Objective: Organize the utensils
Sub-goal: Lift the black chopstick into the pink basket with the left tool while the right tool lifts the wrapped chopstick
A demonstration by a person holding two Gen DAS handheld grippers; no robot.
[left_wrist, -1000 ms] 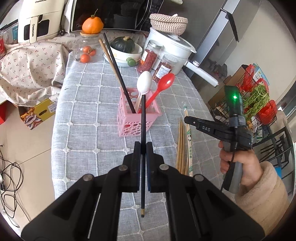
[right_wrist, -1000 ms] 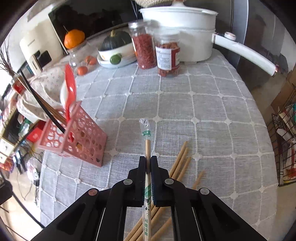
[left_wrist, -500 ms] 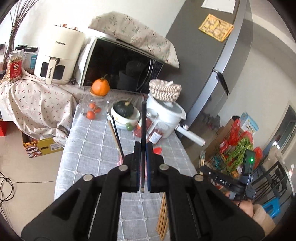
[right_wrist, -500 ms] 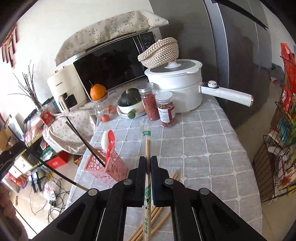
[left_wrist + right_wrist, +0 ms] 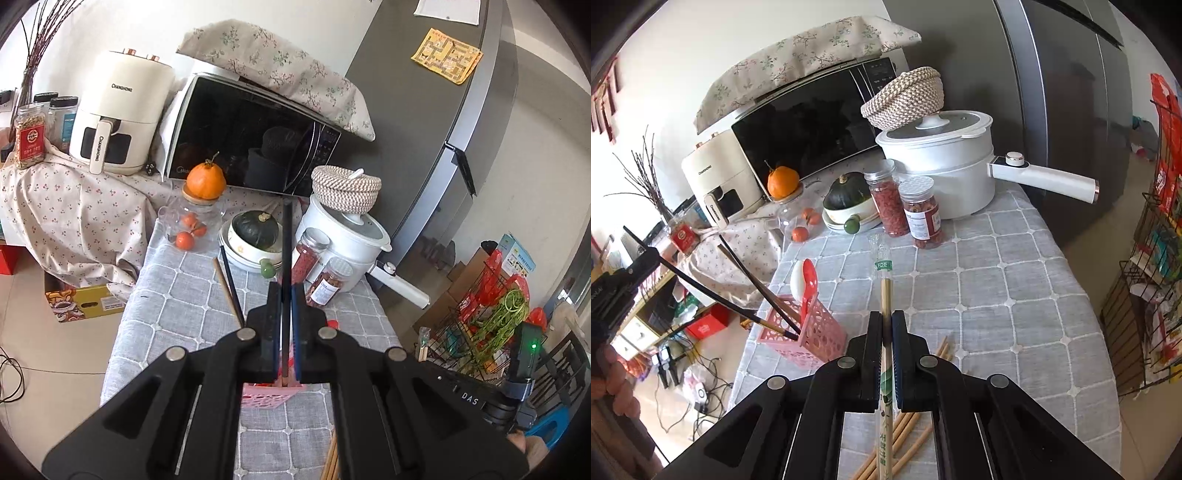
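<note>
My left gripper (image 5: 284,291) is shut on a black chopstick (image 5: 286,240) that stands steeply, its lower end at the rim of the pink basket (image 5: 266,397) just below the jaws. In the right wrist view the same chopstick (image 5: 701,291) slants down to the pink basket (image 5: 809,343). The basket holds a white spoon, a red spoon (image 5: 809,282) and other chopsticks. My right gripper (image 5: 885,317) is shut on a wrapped pair of wooden chopsticks (image 5: 885,291), raised above the grey checked tablecloth (image 5: 997,295). Several loose wooden chopsticks (image 5: 910,435) lie under it.
At the table's far end stand a white pot (image 5: 942,166) with a long handle, two red-filled jars (image 5: 905,210), a bowl with a green squash (image 5: 849,199) and a glass jar topped by an orange (image 5: 205,181). Behind are a microwave, air fryer and fridge. A wire rack (image 5: 1148,295) stands right.
Both grippers have risen and the views tilted up from the table. The black chopstick swung from lying ahead to steep over the pink basket. The wrapped chopsticks left the table.
</note>
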